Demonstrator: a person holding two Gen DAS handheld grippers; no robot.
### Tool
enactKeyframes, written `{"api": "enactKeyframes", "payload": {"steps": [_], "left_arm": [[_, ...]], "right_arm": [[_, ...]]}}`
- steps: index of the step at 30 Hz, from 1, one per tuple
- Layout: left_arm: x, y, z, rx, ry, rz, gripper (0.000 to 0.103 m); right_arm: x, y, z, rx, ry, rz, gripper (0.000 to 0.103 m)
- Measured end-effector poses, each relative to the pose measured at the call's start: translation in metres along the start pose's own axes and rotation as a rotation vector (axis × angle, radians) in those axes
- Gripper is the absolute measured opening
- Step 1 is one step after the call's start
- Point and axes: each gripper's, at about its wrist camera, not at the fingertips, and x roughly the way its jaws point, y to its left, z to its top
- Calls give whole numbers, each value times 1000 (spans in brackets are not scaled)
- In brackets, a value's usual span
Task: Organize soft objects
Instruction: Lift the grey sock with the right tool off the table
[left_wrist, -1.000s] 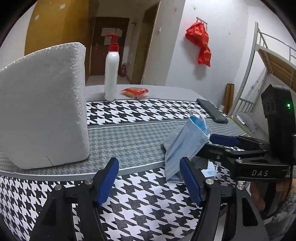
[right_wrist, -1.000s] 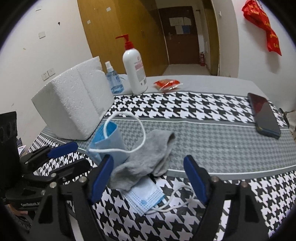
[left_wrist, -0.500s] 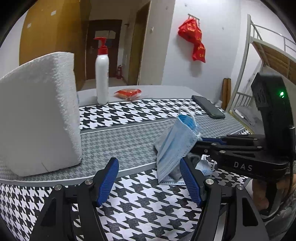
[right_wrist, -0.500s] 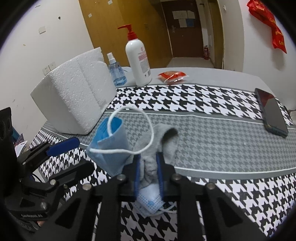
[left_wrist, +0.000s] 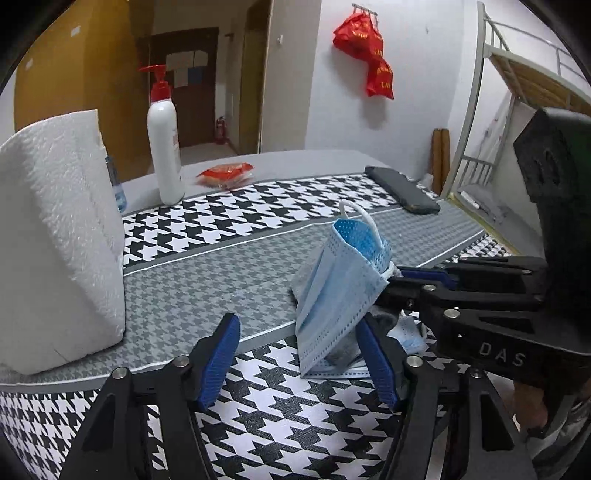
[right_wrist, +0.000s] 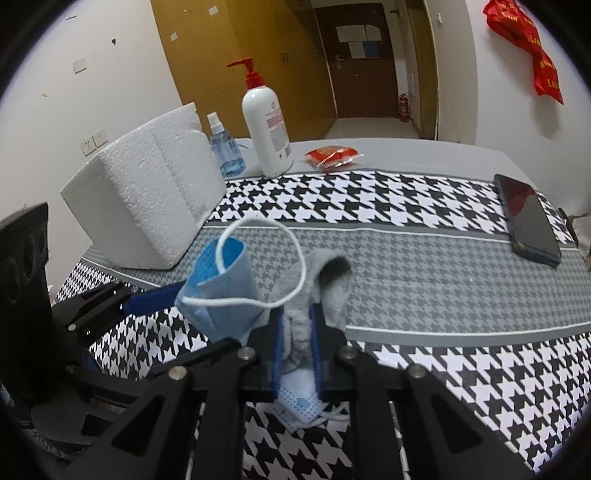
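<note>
A light blue face mask (left_wrist: 340, 295) stands folded on the houndstooth tablecloth (left_wrist: 258, 229), its ear loop (right_wrist: 291, 258) arching over a grey sock (right_wrist: 332, 284). My right gripper (right_wrist: 297, 339) is shut on the sock's bunched middle. It also shows in the left wrist view, where the right gripper (left_wrist: 395, 284) reaches in from the right behind the mask. A second mask (right_wrist: 299, 404) lies flat under the sock. My left gripper (left_wrist: 297, 365) is closing, with the standing mask's lower edge between its blue pads (left_wrist: 218, 362), close to the right one. No pad presses on it.
A white foam block (left_wrist: 55, 240) stands at the left. Behind it are a small spray bottle (right_wrist: 225, 151) and a white pump bottle (left_wrist: 164, 147). A red packet (right_wrist: 332, 155) lies at the back and a dark phone (right_wrist: 528, 218) at the right.
The right gripper closed on the grey sock and has held still since. The left gripper moved so the mask sits nearer its fingers, and its jaws have narrowed a little.
</note>
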Motion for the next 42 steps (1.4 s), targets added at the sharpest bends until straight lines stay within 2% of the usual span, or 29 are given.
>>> {"api": "enactKeyframes", "payload": {"steps": [3, 10, 12, 15, 16, 19, 24, 30, 32, 33, 35, 36, 37, 39, 42], "left_arm": [[1, 2, 1, -8, 11, -4, 48], [12, -2, 0, 5, 46, -6, 47], [16, -2, 2, -3, 48, 1, 39], [20, -3, 4, -1, 63, 9, 19], [21, -2, 3, 0, 72, 5, 9], [16, 0, 4, 0, 52, 3, 6], [-8, 17, 1, -12, 10, 47, 6], [-26, 32, -12, -15, -1, 97, 6], [-26, 36, -15, -24, 1, 85, 6], [-26, 37, -16, -27, 2, 83, 6], [-25, 38, -17, -25, 4, 82, 6], [-25, 38, -17, -23, 3, 79, 6], [-25, 38, -18, -20, 4, 80, 6], [-24, 39, -17, -17, 5, 81, 6], [-21, 38, -16, -11, 10, 75, 6]], "right_arm": [[1, -1, 1, 8, 0, -3, 17], [-1, 0, -1, 6, -2, 4, 17], [-1, -1, -1, 8, -1, 6, 17], [-2, -4, -2, 22, -2, 9, 17], [-3, -6, -3, 30, -3, 10, 17], [-5, -10, -3, 36, -8, 2, 17], [-18, -22, -6, 56, -25, -39, 16], [-33, -32, -16, 77, -37, -64, 17], [-30, -32, -20, 73, -19, -71, 17], [-28, -31, -22, 74, -15, -78, 21], [-25, -32, -24, 81, -6, -94, 36], [-24, -31, -25, 81, -3, -101, 51], [-23, -31, -25, 82, -9, -110, 61], [-23, -30, -24, 90, -21, -113, 66], [-16, -30, -20, 90, -13, -136, 66]]}}
